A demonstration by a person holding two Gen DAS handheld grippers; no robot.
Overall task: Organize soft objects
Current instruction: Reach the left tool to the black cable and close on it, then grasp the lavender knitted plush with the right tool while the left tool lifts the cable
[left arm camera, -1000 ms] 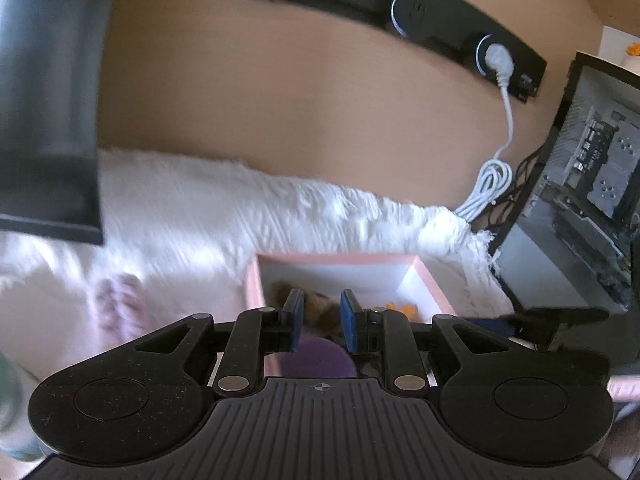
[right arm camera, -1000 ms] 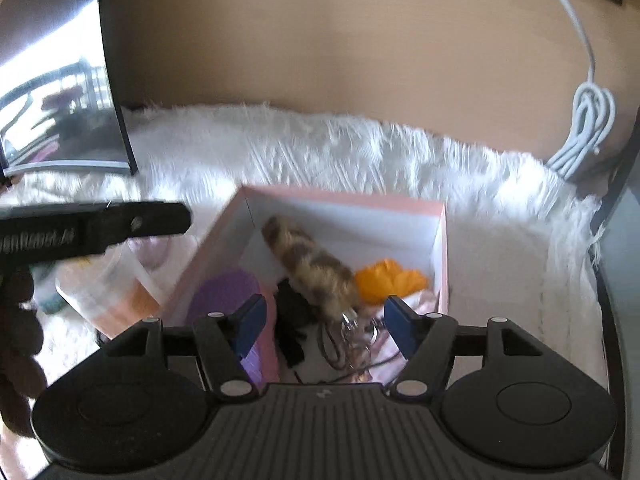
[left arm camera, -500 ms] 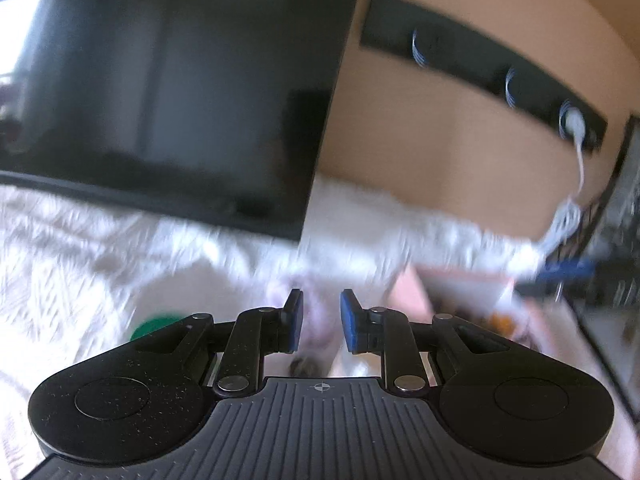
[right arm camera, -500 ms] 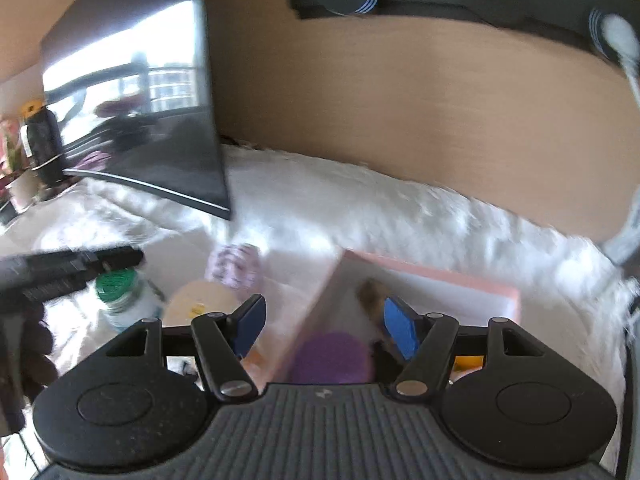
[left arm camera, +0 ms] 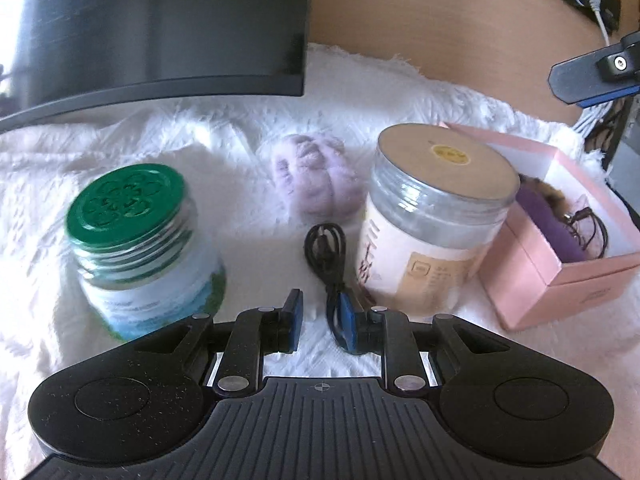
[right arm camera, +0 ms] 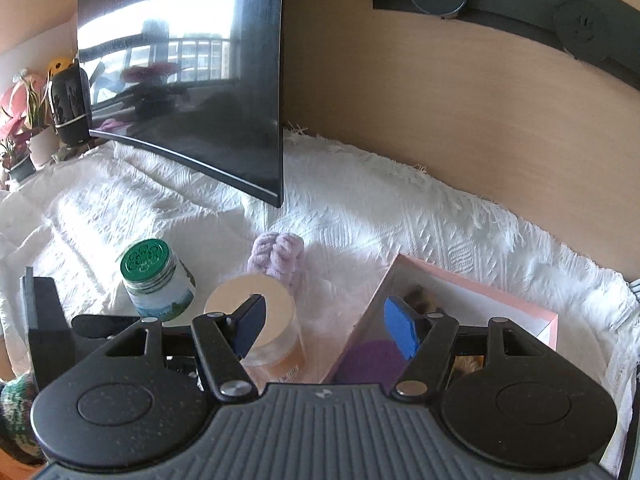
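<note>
Lavender plush (left arm camera: pixel 314 182), ridged and soft, lay on the white textured cloth (left arm camera: pixel 120 152) that covered the worktop, between the green-lidded jar (left arm camera: pixel 140 248) and the tan-lidded jar (left arm camera: pixel 436 216) and a little behind both. A coiled black cable (left arm camera: pixel 326 248) lay in front of it, running toward the left hand-held gripper (left arm camera: pixel 318 322), whose blue pads stood a narrow gap apart with nothing pinched between them; the cable end passed just beside its right pad. At the right sat the pink box (left arm camera: pixel 556 276), open, holding a purple item (left arm camera: pixel 556 224), a mottled brown furry piece (left arm camera: pixel 542 192) and some thin cords. In the right wrist view, the right hand-held gripper (right arm camera: pixel 324 330) hovered with its jaws spread wide and empty, above the tan-lidded jar (right arm camera: pixel 264 320) and the box's near edge (right arm camera: pixel 372 308). A dark monitor (right arm camera: pixel 192 92) stood at the back of the cloth, against the wooden wall (right arm camera: pixel 440 120).
</note>
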